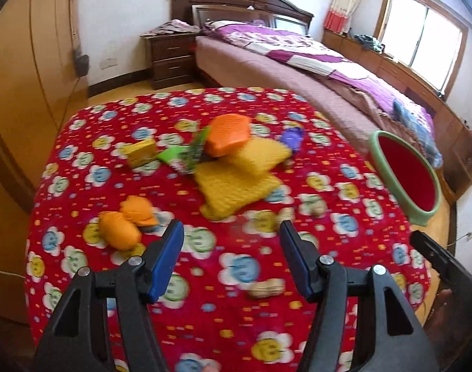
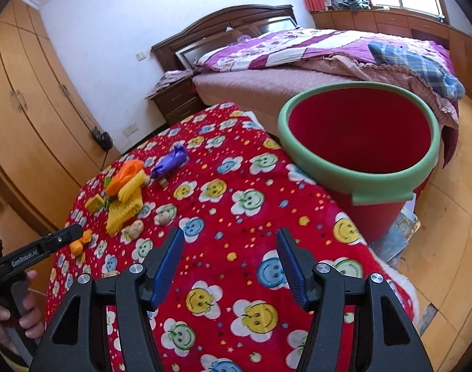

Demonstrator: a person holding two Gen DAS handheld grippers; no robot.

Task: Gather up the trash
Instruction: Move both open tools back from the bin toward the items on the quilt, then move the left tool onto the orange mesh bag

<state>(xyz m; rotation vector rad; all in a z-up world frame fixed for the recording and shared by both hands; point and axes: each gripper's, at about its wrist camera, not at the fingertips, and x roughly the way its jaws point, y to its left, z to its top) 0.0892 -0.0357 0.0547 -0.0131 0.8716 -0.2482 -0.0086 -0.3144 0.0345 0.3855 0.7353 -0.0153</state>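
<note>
Red cloth printed with smiley flowers covers the bench [image 1: 205, 325], with a bed [image 1: 298, 59] beyond it. My left gripper [image 1: 233, 235] hovers over the cloth with its fingers wide apart and nothing between them. Just ahead lie the bits of trash: an orange wrapper [image 1: 124, 223] to the left, a peanut [image 1: 265, 288] near the right finger, yellow knitted cloths [image 1: 236, 183] under an orange lid-like piece [image 1: 228, 135], a green packet [image 1: 186, 155], a small yellow box [image 1: 141, 153] and a purple wrapper [image 1: 291, 138]. My right gripper [image 2: 229, 245] hangs over the near corner, fingers equally wide and empty. A red bucket with a green rim [image 2: 360, 173] stands just beside the bench edge.
</note>
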